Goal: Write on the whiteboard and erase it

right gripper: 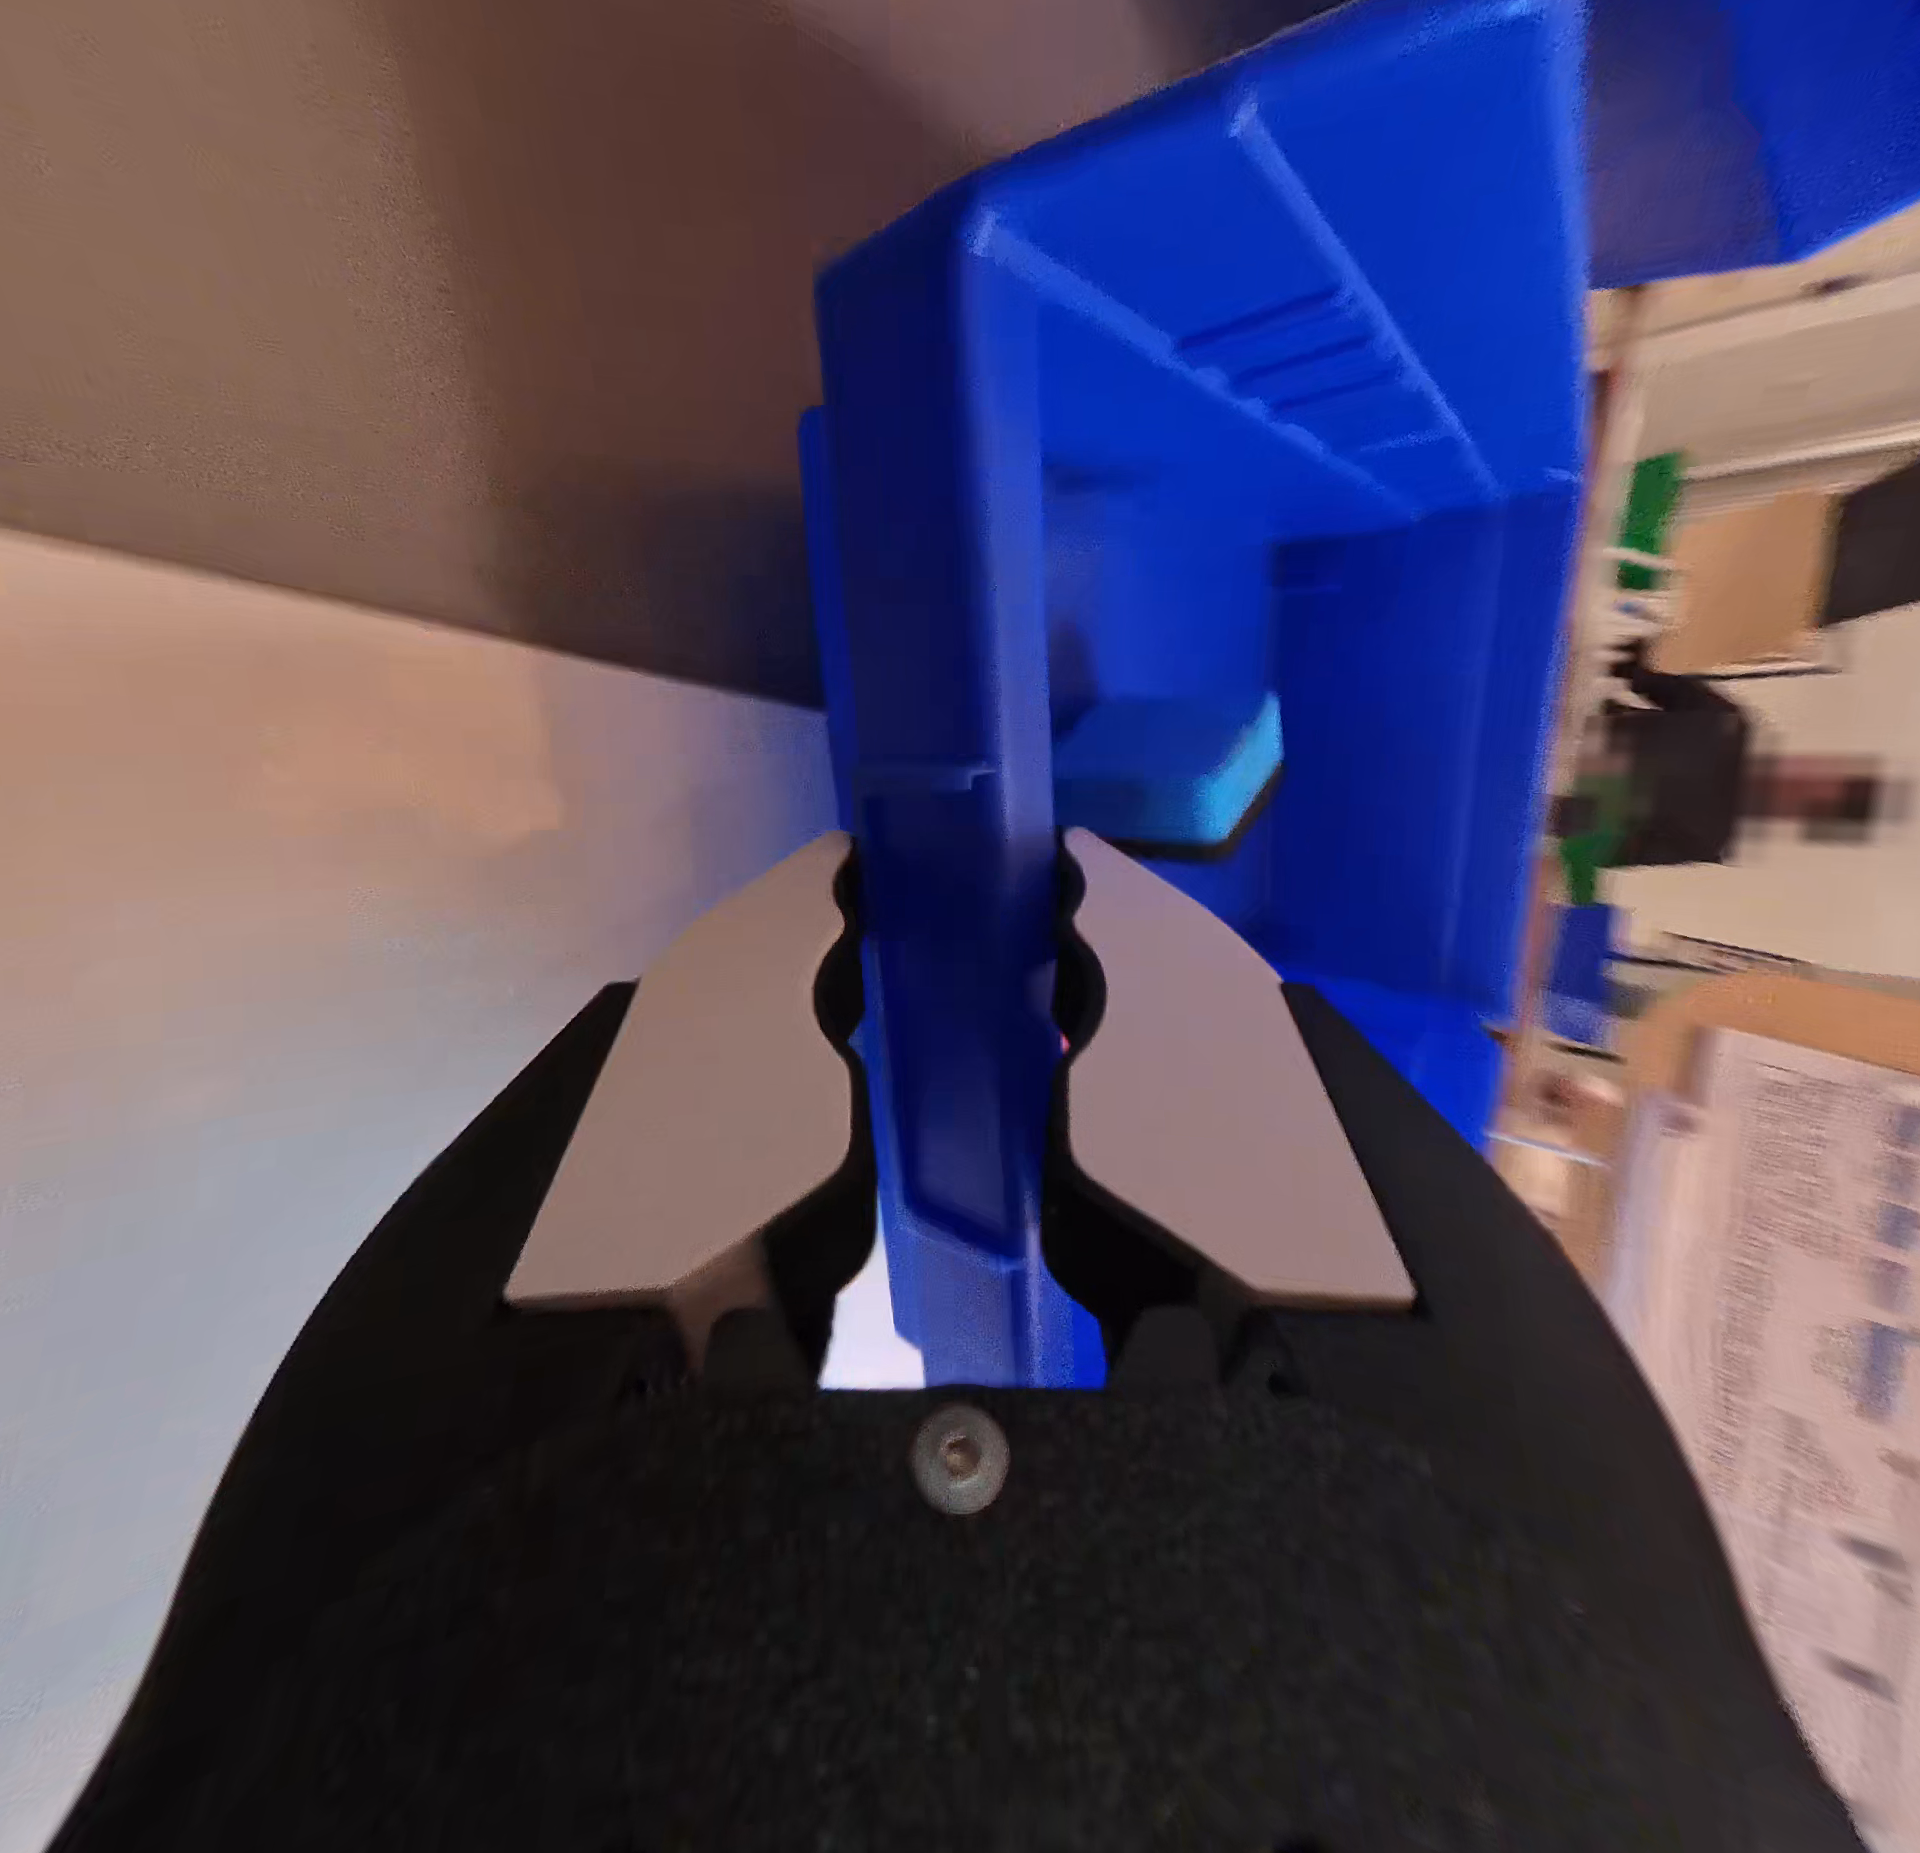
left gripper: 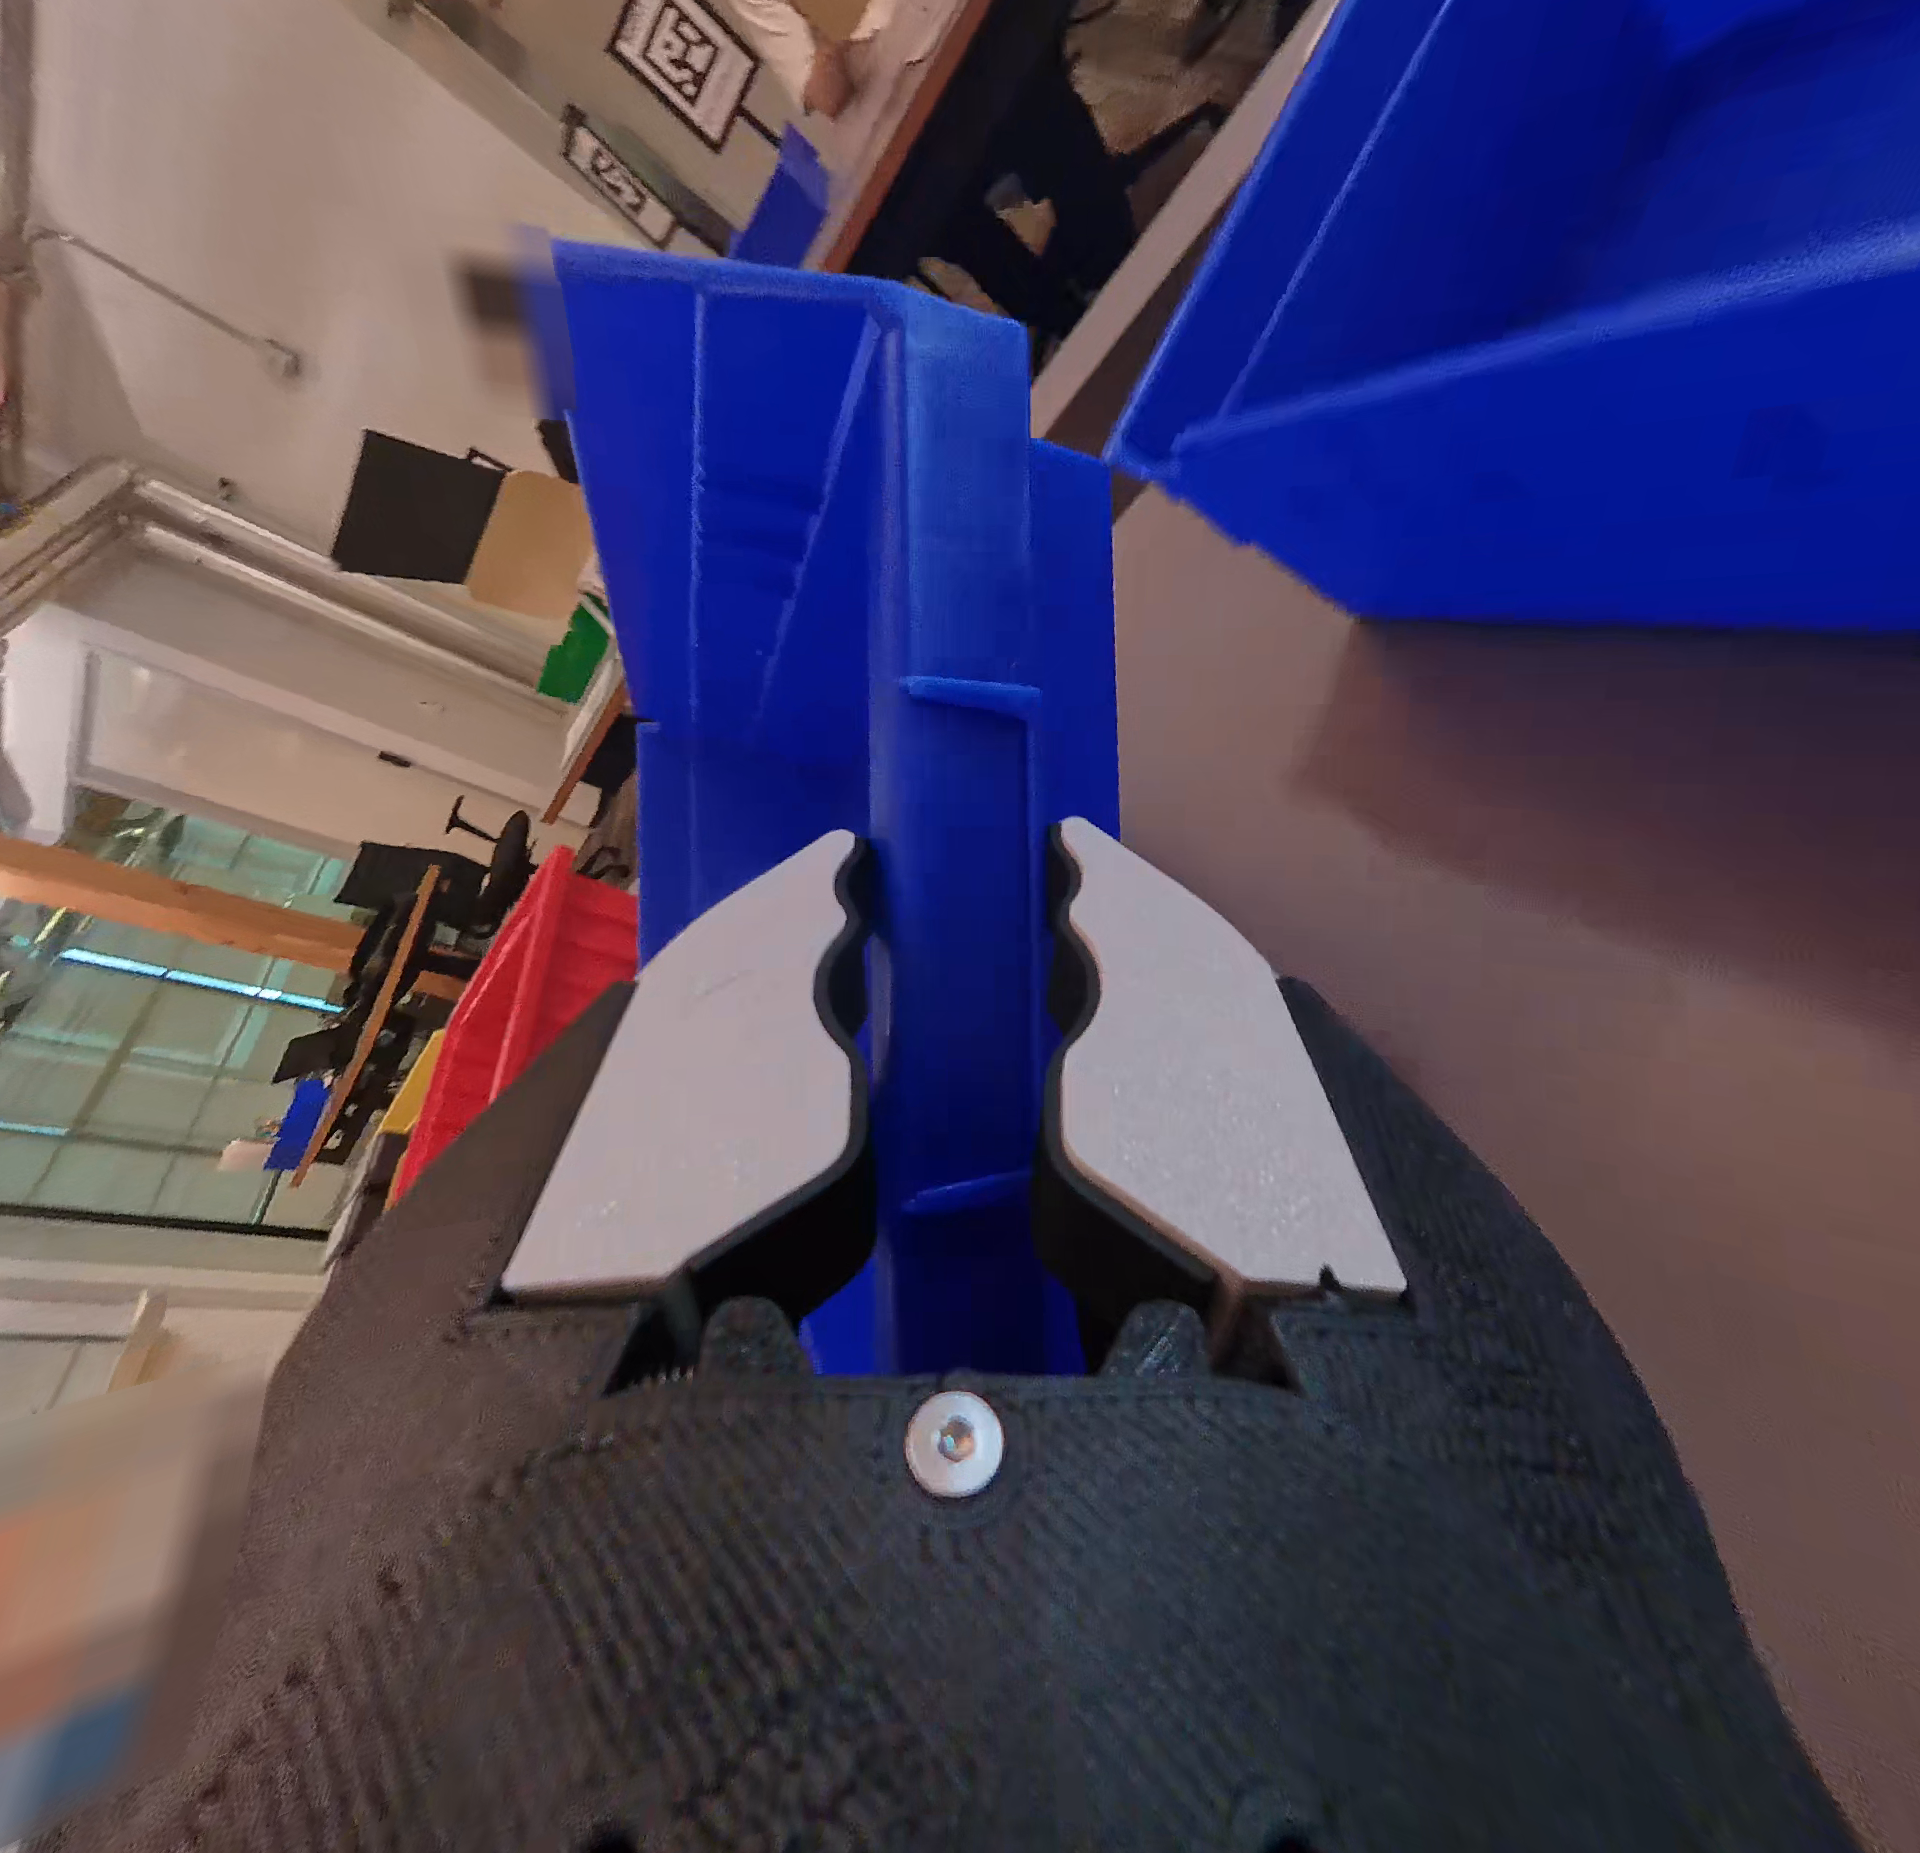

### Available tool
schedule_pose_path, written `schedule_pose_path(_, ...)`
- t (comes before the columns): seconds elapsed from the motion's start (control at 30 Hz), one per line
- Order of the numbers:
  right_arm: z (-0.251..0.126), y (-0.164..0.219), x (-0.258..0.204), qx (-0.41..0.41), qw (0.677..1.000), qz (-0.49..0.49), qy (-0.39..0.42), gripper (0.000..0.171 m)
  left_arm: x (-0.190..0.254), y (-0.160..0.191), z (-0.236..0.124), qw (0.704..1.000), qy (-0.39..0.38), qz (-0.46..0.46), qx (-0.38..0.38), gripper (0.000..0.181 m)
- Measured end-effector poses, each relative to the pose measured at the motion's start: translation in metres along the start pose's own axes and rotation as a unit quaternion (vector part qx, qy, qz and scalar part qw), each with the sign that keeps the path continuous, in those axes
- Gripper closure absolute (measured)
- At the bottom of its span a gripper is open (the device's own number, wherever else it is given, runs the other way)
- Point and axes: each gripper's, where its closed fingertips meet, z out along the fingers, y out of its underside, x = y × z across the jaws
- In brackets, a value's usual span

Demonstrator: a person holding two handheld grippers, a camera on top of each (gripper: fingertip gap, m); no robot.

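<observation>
A small blue plastic bin (left gripper: pixel 779 515) is tipped on its side above the brown table (left gripper: pixel 1455 972). My left gripper (left gripper: pixel 958 847) is shut on one wall of the bin. My right gripper (right gripper: pixel 956 847) is shut on the bin's rim (right gripper: pixel 935 556) from the other side. Inside the bin lies a light blue eraser (right gripper: pixel 1174 775) with a black felt face, just beyond my right fingertips. A pale flat surface (right gripper: pixel 260 920) lies below left of my right gripper; I cannot tell whether it is the whiteboard. No marker shows.
A larger blue bin (left gripper: pixel 1558 349) sits on the table at the upper right of the left wrist view. A red bin (left gripper: pixel 530 993) and a yellow one (left gripper: pixel 416 1086) sit behind my left gripper. Cardboard boxes (right gripper: pixel 1766 1232) stand to the right.
</observation>
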Motion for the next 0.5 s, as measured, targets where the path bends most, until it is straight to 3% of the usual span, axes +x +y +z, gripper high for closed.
schedule_pose_path(0.1, 0.019, 0.003, 0.031, -0.015, 0.993, -0.039, 0.107, 0.12, -0.013, 0.003, -0.01, 1.0, -0.027, 0.001, 0.005, 0.15)
schedule_pose_path(0.33, -0.015, 0.008, 0.038, 0.053, 0.987, 0.102, 0.117, 0.122, -0.027, -0.017, -0.025, 0.997, -0.068, 0.035, 0.026, 0.152)
schedule_pose_path(0.5, -0.049, -0.001, 0.049, 0.128, 0.953, 0.253, 0.111, 0.122, -0.032, -0.041, -0.037, 0.991, -0.105, 0.068, 0.05, 0.155)
